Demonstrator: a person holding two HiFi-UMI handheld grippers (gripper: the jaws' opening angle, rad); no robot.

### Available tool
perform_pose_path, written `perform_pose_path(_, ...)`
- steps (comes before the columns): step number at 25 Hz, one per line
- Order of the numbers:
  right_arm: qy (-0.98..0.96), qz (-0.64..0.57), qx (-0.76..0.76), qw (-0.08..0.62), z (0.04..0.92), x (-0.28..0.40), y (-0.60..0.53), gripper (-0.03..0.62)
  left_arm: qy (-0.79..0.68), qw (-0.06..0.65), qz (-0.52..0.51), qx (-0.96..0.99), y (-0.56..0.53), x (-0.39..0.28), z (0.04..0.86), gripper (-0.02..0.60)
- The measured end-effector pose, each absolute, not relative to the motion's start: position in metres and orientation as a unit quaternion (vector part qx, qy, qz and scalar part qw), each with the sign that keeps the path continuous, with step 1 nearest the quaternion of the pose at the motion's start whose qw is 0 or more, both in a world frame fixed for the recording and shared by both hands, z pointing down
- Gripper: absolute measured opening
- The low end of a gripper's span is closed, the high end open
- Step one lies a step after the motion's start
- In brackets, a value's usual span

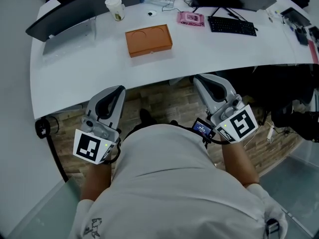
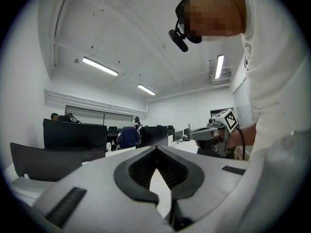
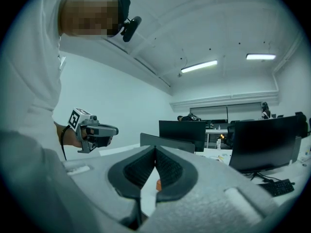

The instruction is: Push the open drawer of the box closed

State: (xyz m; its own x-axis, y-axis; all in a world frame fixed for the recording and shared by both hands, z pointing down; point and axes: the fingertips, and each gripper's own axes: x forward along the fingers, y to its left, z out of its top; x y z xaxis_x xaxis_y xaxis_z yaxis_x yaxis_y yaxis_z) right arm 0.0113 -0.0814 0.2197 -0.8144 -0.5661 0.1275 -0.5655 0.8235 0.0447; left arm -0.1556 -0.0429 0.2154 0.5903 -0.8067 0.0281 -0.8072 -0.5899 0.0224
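Both shut on nothing: left tongs (image 1: pixel 119 90) and right tongs (image 1: pixel 199 79), down by the near edge of the white curved worktop (image 1: pixel 75 76). Well apart, further back: flat orange box (image 1: pixel 148 40), drawer hard to see. Might shove the whole box away if pushed too fast or off to one side.

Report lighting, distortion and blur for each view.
Head view: even, soft light, sharp, no glare on the white desk. Left gripper view: strong fisheye with dark corners, ceiling strip lights glaring. Right gripper view: same fisheye and dark corners, the same bright strips overhead.
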Motion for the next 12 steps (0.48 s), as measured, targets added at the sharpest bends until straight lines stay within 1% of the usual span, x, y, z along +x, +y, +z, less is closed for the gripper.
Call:
perform_pose_path(6, -0.951, 0.006, 0.302, 0.062, 0.224, 0.073, -0.055, 0.003, -0.450, 0.019, 0.009, 0.893, -0.017, -0.095, 0.215, -0.002)
perform_pose_path(12, -0.956, 0.007, 0.289, 0.055, 0.227, 0.120, -0.020, 0.003, -0.461, 0.019, 0.017, 0.887, 0.022, -0.046, 0.217, -0.002)
